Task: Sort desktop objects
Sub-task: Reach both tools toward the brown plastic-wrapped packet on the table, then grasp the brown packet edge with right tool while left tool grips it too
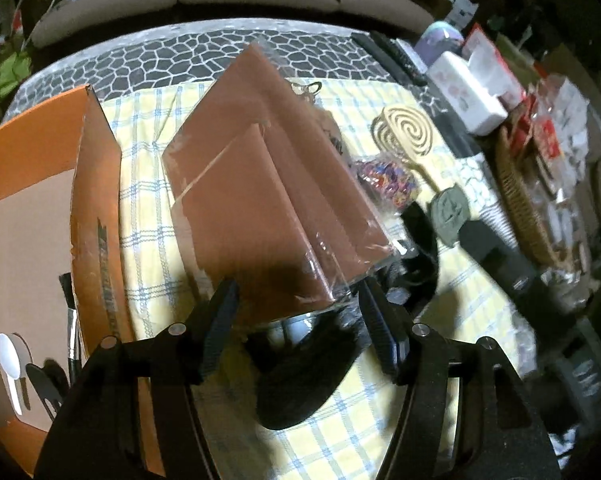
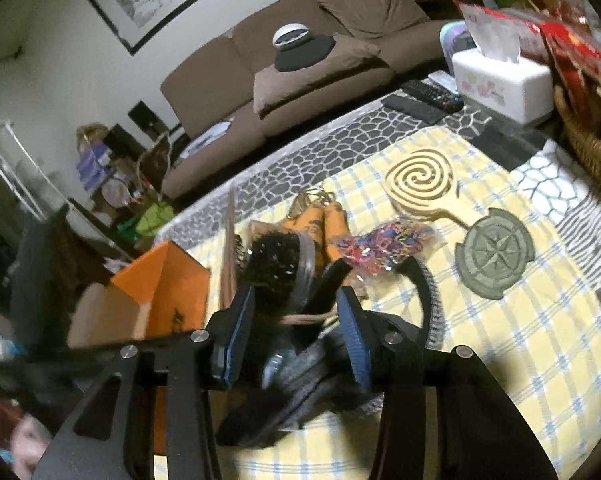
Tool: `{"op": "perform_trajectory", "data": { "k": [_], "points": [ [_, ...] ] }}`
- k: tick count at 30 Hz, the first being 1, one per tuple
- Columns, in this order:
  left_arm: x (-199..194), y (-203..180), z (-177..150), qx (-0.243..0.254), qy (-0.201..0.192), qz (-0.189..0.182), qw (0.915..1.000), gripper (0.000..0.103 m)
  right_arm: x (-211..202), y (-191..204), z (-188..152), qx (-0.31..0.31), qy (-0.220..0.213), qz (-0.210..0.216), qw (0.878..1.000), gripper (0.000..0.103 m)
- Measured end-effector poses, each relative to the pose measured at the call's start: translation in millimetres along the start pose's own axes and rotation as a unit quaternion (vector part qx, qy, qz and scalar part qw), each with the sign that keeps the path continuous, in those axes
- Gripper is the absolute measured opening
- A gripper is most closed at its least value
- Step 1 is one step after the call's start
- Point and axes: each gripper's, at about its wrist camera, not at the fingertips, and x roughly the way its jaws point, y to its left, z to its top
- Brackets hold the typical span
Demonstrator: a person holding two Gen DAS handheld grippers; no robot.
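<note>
My left gripper (image 1: 296, 312) holds a plastic-wrapped pack of brown notebooks (image 1: 268, 184) by its near edge, tilted up above the yellow checked cloth (image 1: 148, 184), beside the open orange cardboard box (image 1: 96, 184). My right gripper (image 2: 292, 316) is open over a jumble of dark items: a black bristly brush (image 2: 276, 260) and a black headband (image 2: 424, 292). The jaws stand apart and grip nothing. A bag of coloured rubber bands (image 2: 380, 248), a wooden spiral coaster (image 2: 420, 180) and a green compass patch (image 2: 496, 256) lie on the cloth to the right.
The orange box holds a white spoon (image 1: 10, 360) and a makeup brush (image 1: 72, 320). A white tissue box (image 2: 504, 80), remote controls (image 2: 424, 96) and a wicker basket (image 1: 520, 200) stand at the table's right side. A brown sofa (image 2: 300, 72) is behind the table.
</note>
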Motion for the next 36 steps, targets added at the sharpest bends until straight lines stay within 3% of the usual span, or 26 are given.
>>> {"op": "perform_trajectory", "data": {
  "k": [6,13,21,22,26,28,32,36],
  "points": [
    [1.0,-6.7,-6.3,0.021,-0.017,0.026,0.9993,0.059,15.7,2.1,4.5,0.021,0.006,0.019,1.0,0.048],
    [-6.6,5.0,-6.0,0.013,-0.018,-0.005,0.9997,0.055,29.5,10.3,3.8,0.036,0.027,0.06,0.997,0.048],
    [-15.9,24.8,-7.2,-0.007,-0.023,-0.031,0.9992,0.051,52.4,21.4,-4.5,0.037,0.055,0.068,0.995,0.049],
    [-17.3,27.2,-7.5,-0.008,-0.025,-0.025,0.9993,0.051,56.0,22.5,-5.7,0.038,0.06,0.072,0.995,0.048],
    [-17.2,36.6,-7.5,-0.012,-0.032,0.01,0.9994,0.052,64.4,26.5,-11.0,0.035,0.076,0.074,0.994,0.024],
    [-12.5,41.9,-6.3,-0.02,-0.026,0.014,0.9994,0.053,66.9,25.4,-13.2,0.045,0.083,0.087,0.992,0.018],
    [-5.2,46.5,-4.3,-0.032,-0.022,0.021,0.999,0.053,66.4,28.9,-14.8,0.039,0.085,0.082,0.992,0.018],
    [-2.1,46.1,-3.3,-0.033,-0.024,0.038,0.9984,0.041,71.9,28.2,-18.6,0.046,0.086,0.066,0.993,0.025]
  ]
}}
